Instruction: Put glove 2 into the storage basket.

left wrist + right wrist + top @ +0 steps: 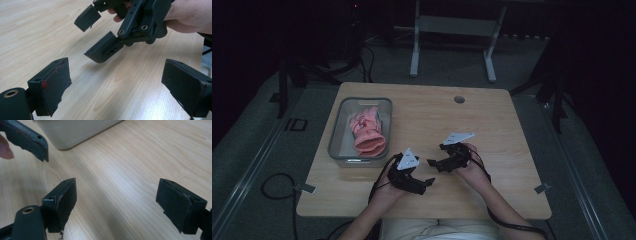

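Both tongs, left (428, 183) and right (431, 163), are hovering wide and empty over the bare surface (492, 120) while the pink cloth (368, 131) is lying in the grey bin (335, 131), so we are judging nothing begun, reaching in next.

A fixed high camera looks forward and down over the whole wooden table (472, 120) from the person's edge; each gripper camera sits low and close above the wood, facing the other near the front edge.
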A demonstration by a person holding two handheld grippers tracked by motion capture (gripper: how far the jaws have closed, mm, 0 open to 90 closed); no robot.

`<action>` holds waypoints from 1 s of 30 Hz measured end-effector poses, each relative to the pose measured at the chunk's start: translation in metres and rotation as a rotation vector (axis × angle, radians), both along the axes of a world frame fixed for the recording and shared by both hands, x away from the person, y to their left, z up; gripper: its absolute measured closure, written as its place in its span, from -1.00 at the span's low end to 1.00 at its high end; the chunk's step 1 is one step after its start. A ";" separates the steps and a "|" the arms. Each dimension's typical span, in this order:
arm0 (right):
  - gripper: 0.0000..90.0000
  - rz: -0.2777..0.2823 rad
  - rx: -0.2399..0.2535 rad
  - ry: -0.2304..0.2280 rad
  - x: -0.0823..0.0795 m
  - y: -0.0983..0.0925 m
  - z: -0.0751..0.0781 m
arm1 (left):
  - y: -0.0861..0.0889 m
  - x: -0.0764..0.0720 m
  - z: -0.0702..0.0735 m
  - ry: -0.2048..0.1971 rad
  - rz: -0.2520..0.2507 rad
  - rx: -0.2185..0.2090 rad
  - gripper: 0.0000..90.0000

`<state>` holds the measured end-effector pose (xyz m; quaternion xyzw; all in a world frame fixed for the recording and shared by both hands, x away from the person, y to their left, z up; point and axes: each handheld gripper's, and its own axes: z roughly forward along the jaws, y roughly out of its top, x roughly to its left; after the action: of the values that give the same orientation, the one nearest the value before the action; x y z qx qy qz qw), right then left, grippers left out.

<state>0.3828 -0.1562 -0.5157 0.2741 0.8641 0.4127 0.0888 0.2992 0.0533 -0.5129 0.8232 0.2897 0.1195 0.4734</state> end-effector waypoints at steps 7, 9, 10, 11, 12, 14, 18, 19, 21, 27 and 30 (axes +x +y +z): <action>-0.62 -0.004 -0.004 -0.008 -0.006 -0.007 -0.009 | -0.003 0.000 -0.011 0.003 -0.006 0.000 -0.82; -0.65 -0.004 -0.007 -0.014 -0.008 -0.010 -0.011 | -0.004 0.000 -0.012 0.004 -0.001 -0.006 -0.82; -0.65 -0.010 -0.014 -0.016 -0.008 -0.012 -0.012 | -0.004 0.000 -0.013 0.001 -0.002 -0.002 -0.82; -0.65 -0.025 -0.033 -0.023 -0.009 -0.015 -0.015 | -0.004 0.000 -0.015 -0.004 -0.002 -0.001 -0.82; -0.65 -0.025 -0.033 -0.023 -0.009 -0.015 -0.015 | -0.004 0.000 -0.015 -0.004 -0.002 -0.001 -0.82; -0.65 -0.037 -0.027 -0.022 -0.010 -0.022 -0.018 | -0.004 0.000 -0.018 0.002 0.001 0.001 -0.82; -0.66 -0.047 -0.016 -0.028 -0.013 -0.026 -0.022 | -0.006 0.000 -0.023 0.006 0.000 0.009 -0.82; -0.67 -0.048 -0.014 -0.028 -0.015 -0.028 -0.024 | -0.007 0.001 -0.025 0.010 -0.003 0.008 -0.82; -0.68 -0.048 -0.016 -0.020 -0.016 -0.029 -0.026 | -0.007 0.001 -0.026 0.016 -0.009 0.005 -0.82; -0.69 -0.059 -0.022 -0.025 -0.020 -0.039 -0.034 | -0.009 0.000 -0.031 0.018 -0.014 0.013 -0.82; -0.69 -0.061 -0.012 -0.021 -0.020 -0.043 -0.037 | -0.009 0.000 -0.034 0.016 -0.010 0.027 -0.82</action>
<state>0.3626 -0.1995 -0.5522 0.2954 0.8568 0.4076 0.1119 0.2994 0.0442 -0.5466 0.8319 0.2877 0.1147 0.4604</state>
